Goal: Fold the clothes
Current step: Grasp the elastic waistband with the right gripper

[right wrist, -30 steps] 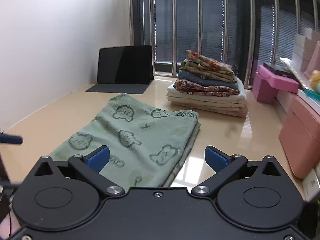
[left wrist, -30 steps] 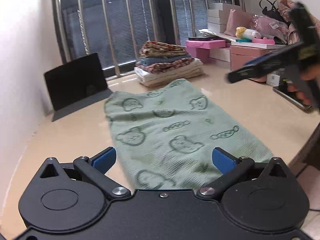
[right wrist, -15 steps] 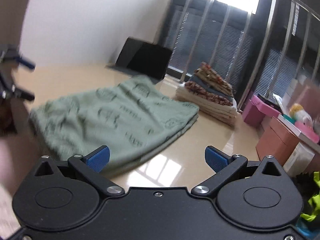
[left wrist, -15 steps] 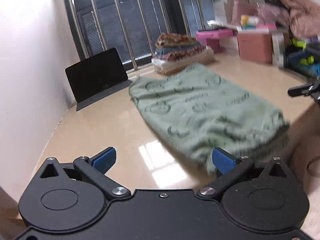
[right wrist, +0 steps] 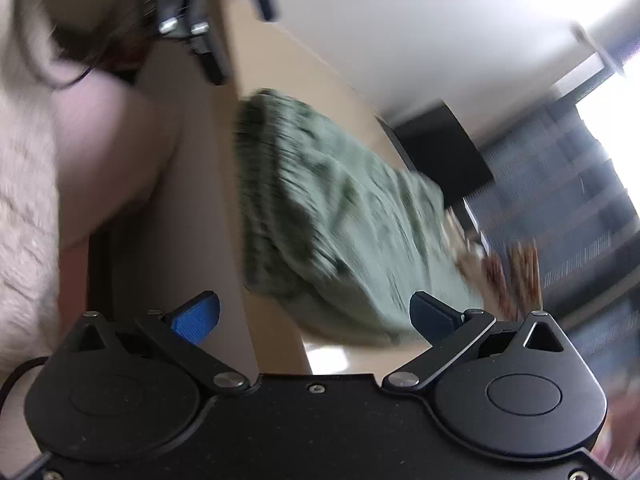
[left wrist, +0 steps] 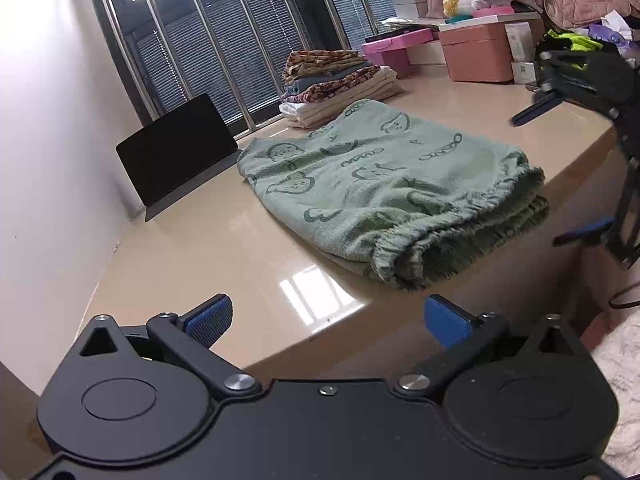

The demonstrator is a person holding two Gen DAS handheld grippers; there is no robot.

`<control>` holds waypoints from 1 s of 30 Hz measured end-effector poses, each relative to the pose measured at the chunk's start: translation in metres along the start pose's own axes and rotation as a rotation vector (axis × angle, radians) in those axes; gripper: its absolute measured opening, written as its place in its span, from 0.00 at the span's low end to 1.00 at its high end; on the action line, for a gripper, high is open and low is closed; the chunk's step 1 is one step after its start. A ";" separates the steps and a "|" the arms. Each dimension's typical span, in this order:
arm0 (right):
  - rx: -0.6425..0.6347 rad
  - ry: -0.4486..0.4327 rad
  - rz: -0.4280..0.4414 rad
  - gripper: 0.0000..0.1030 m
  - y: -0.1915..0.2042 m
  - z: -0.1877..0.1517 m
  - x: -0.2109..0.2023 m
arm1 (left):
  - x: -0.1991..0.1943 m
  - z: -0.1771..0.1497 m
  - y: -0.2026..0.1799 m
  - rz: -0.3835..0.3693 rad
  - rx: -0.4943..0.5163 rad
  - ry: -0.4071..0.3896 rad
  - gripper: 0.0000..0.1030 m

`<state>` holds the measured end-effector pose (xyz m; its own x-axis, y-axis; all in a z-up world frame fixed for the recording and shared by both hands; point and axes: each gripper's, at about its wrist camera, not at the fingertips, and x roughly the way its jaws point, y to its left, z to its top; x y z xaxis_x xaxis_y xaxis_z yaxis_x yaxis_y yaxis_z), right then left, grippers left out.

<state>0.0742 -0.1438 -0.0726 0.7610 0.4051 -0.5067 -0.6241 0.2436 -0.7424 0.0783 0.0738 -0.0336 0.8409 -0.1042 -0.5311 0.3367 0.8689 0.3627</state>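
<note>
A folded green cloth with a bear print (left wrist: pixel 384 184) lies on the beige table (left wrist: pixel 224 248), its bunched end near the front edge. My left gripper (left wrist: pixel 328 320) is open and empty, low at the table's front edge, short of the cloth. My right gripper (right wrist: pixel 316 316) is open and empty; its view is tilted and blurred, with the green cloth (right wrist: pixel 328 216) ahead of it. The right gripper also shows in the left wrist view (left wrist: pixel 576 168), off the table's right front corner.
A stack of folded clothes (left wrist: pixel 340 84) stands behind the green cloth by the window bars. A black tablet (left wrist: pixel 176 156) leans at the left wall. Pink boxes (left wrist: pixel 476 52) and clutter fill the back right. A person's arm in pale fleece (right wrist: pixel 28 200) is at the left.
Both grippers have dropped low to the table's front edge. The right view has rolled sideways and blurred. The cloth lies where it was.
</note>
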 end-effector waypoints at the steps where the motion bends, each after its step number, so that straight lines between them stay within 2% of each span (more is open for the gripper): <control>1: -0.045 -0.013 -0.005 0.99 0.006 0.003 0.004 | -0.001 -0.002 -0.002 0.004 0.007 0.002 1.00; 4: -0.165 -0.045 -0.020 0.99 0.021 0.010 0.014 | -0.003 -0.006 -0.006 0.009 0.025 0.006 1.00; 8: -0.214 -0.034 -0.017 0.97 0.027 0.016 0.026 | -0.004 -0.010 -0.006 0.008 0.029 0.008 1.00; 10: -0.228 -0.027 -0.033 0.85 0.028 0.017 0.030 | -0.003 -0.011 -0.006 0.007 0.025 0.008 1.00; 13: -0.236 -0.020 -0.041 0.74 0.028 0.019 0.029 | -0.002 -0.011 -0.006 0.003 0.027 0.003 1.00; 15: -0.238 -0.017 -0.042 0.71 0.028 0.020 0.027 | -0.001 -0.010 -0.007 0.000 0.037 -0.001 1.00; 17: -0.241 -0.014 -0.042 0.62 0.028 0.021 0.026 | -0.001 -0.010 -0.008 -0.006 0.050 -0.005 1.00; 19: -0.243 -0.010 -0.043 0.47 0.028 0.022 0.024 | 0.000 -0.011 -0.010 -0.016 0.069 -0.006 1.00; 21: -0.245 -0.007 -0.044 0.42 0.028 0.024 0.022 | 0.002 -0.012 -0.012 -0.026 0.095 -0.006 1.00; 25: -0.228 0.001 -0.011 0.28 0.024 0.027 0.015 | 0.008 -0.013 -0.020 -0.041 0.186 -0.007 1.00; 29: -0.147 0.012 0.071 0.24 0.003 0.034 0.012 | 0.015 -0.014 -0.033 -0.042 0.317 -0.026 1.00; 30: -0.119 0.017 0.092 0.20 -0.003 0.035 0.011 | 0.018 -0.014 -0.037 -0.041 0.346 -0.030 1.00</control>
<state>0.0787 -0.1089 -0.0604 0.7048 0.4058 -0.5819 -0.6669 0.0991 -0.7386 0.0746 0.0467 -0.0673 0.8340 -0.1547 -0.5296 0.4901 0.6485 0.5825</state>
